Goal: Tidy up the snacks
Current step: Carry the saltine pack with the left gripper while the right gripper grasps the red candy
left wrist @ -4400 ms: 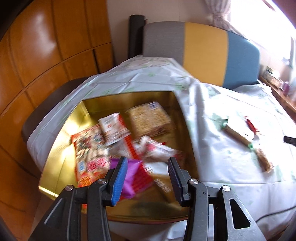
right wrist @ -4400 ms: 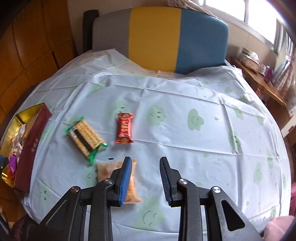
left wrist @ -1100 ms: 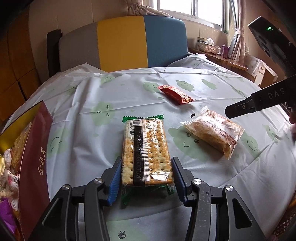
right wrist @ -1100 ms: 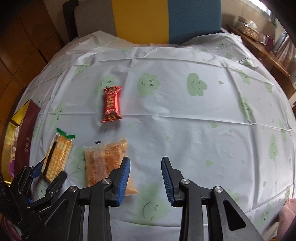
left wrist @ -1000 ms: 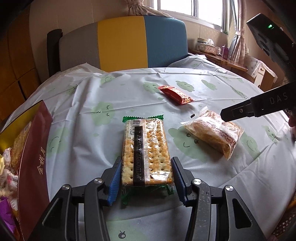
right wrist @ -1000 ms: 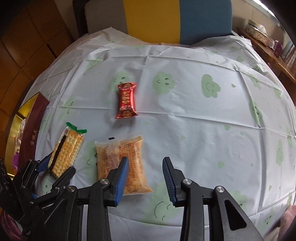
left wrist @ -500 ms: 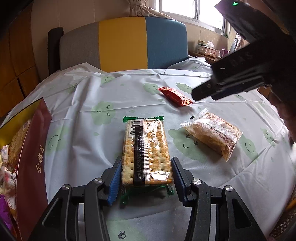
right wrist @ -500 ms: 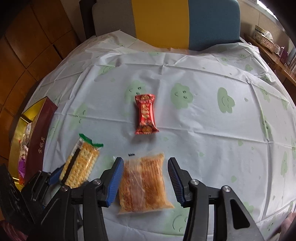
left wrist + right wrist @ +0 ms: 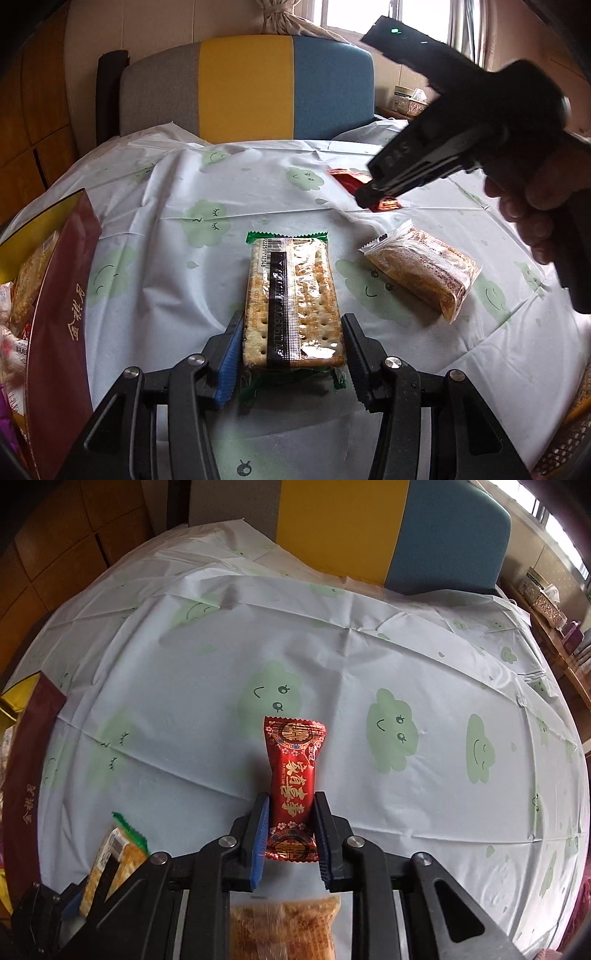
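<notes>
On the white tablecloth (image 9: 369,672) I close the right gripper (image 9: 290,834) on the red candy (image 9: 293,775), beyond the cracker pack (image 9: 291,299), which the left gripper (image 9: 291,354) clamps; I should squeeze gently, then lift straight.

Right gripper (image 9: 290,834) closing, fingers (image 9: 258,834) flanking red candy packet (image 9: 293,779) on cloud-print tablecloth (image 9: 369,664).

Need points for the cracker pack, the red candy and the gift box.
cracker pack (image 9: 291,299): left wrist view, on the dark centre stripe.
red candy (image 9: 293,775): right wrist view, mid-wrapper, on the gold lettering.
gift box (image 9: 59,314): left wrist view, on its maroon side wall.
</notes>
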Tool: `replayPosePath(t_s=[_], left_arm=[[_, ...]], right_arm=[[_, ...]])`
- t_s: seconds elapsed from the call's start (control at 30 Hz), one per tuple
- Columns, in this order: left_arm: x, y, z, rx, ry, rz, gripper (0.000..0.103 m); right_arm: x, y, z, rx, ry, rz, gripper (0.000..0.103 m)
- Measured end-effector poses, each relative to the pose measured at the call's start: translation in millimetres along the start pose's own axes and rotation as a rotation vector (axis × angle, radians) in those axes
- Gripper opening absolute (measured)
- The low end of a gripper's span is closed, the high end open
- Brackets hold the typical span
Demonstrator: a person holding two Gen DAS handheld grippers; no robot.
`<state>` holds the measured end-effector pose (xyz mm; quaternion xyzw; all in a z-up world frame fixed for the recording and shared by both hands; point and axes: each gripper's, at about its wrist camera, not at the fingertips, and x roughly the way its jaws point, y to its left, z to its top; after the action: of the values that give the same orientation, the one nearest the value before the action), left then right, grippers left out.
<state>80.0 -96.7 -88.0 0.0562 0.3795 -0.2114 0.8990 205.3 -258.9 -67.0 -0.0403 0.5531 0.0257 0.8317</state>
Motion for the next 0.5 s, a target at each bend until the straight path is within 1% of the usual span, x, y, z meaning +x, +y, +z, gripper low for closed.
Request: replayPosePath(t_s=[0.07, 0.17, 0.3, 0.4, 0.43, 0.5], left_arm=[[0, 0, 0, 0.002, -0.001, 0.002, 0.051], [0, -2, -1, 0.006, -0.001, 0.006, 0.051], [1, -3, -1, 0.013, -0.001, 0.014, 0.051], [2, -5, 0, 0.017, -0.001, 0.02, 0.051], [2, -5, 0, 0.019, 0.0, 0.023, 0.051], [3, -6, 0, 0.025, 0.001, 0.03, 0.051]], right_arm=[[-12, -7, -12, -0.007, 0.003, 0.01, 0.023], [-23, -30, -36, 0.032, 0.045, 0.01, 0.023], [-30, -66, -74, 0.105, 0.096, -0.053, 0.023], [-24, -88, -98, 0.176, 0.145, -0.081, 0.023], [-22, -92, -103, 0.19, 0.153, -0.079, 0.023], [-23, -92, -101, 0.199, 0.147, -0.064, 0.023]])
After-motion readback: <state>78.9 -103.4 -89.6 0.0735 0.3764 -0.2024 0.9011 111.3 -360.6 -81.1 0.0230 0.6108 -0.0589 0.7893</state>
